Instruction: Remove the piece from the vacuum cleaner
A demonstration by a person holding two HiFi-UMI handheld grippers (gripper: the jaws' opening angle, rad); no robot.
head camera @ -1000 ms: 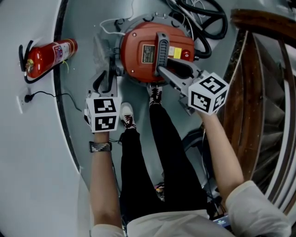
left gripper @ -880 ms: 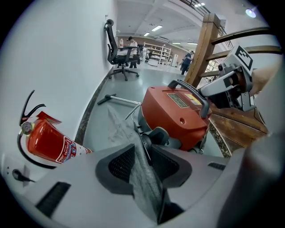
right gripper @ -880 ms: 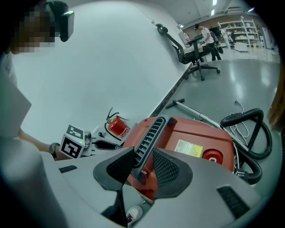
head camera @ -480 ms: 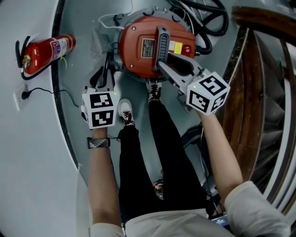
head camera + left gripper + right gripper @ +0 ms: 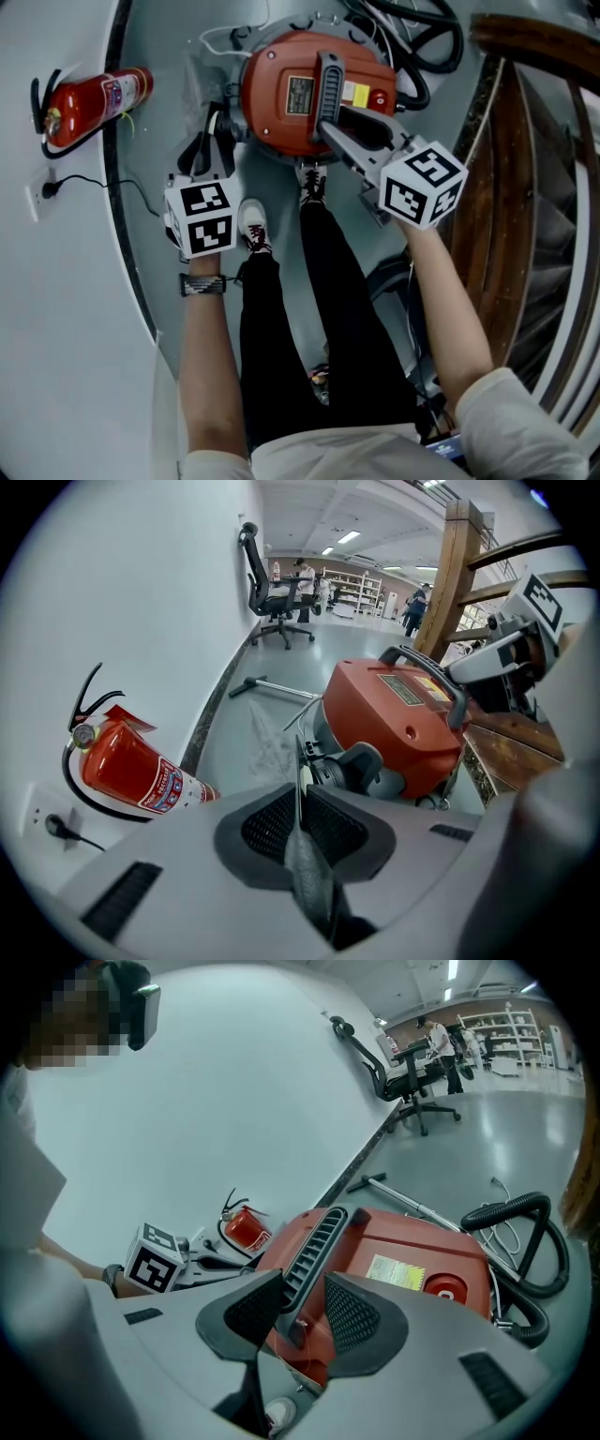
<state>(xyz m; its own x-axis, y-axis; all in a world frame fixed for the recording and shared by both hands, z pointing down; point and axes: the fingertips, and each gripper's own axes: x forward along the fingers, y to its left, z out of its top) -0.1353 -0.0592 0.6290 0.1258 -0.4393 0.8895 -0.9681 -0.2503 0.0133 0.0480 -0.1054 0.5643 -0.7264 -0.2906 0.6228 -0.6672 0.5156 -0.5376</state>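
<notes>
The red vacuum cleaner [image 5: 281, 94] stands on the floor ahead of the person's feet. My right gripper [image 5: 345, 139] is shut on the lower end of its black ribbed handle [image 5: 314, 1237], which sits between the pads of the right gripper [image 5: 302, 1302]. My left gripper [image 5: 214, 141] reaches down at the vacuum's left side. Its jaws have just been closing, and in the left gripper view the left gripper [image 5: 300, 808] now pinches a thin upright strip [image 5: 298, 778] next to the grey fitting on the vacuum [image 5: 394, 714].
A red fire extinguisher [image 5: 89, 103] lies by the wall at the left, near a wall socket [image 5: 42, 192]. A black hose [image 5: 412, 37] coils behind the vacuum. A wooden railing [image 5: 525, 141] curves along the right. The person's shoes [image 5: 253, 230] stand just before the vacuum.
The left gripper's jaws have closed onto the thin strip at the vacuum's left side, and that hand has edged a little toward it. The right gripper stays on the handle.
</notes>
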